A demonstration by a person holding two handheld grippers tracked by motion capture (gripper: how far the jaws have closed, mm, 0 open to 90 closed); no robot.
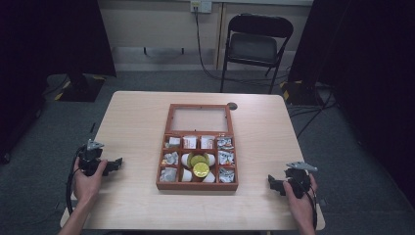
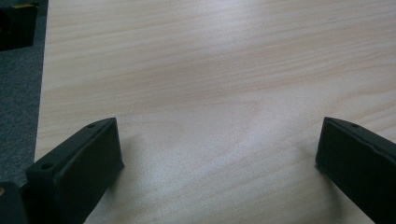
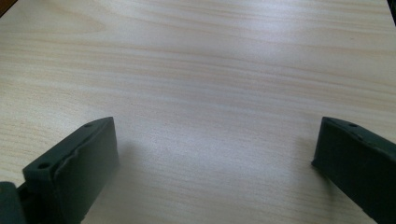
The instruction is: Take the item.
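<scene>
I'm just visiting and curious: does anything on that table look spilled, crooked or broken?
Nothing stands out. The wooden compartment box sits square mid-table with its lid open, packets and the gold-lidded jars inside their compartments. Both hand-held grippers, left and right, rest open on bare tabletop.

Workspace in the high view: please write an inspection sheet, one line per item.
Surface: pale wooden table, bare around the box.
Job's things: wooden box, lid open, compartments hold packets, white cups and a gold-lidded jar.
Clutter: nothing seen.
Grippers: left gripper and right gripper both open, empty, resting at the table's near corners, apart from the box.
Cables: one trails from each gripper; a wall cable runs to the floor.
Surroundings: folding chair, dark curtains, grey carpet.
</scene>
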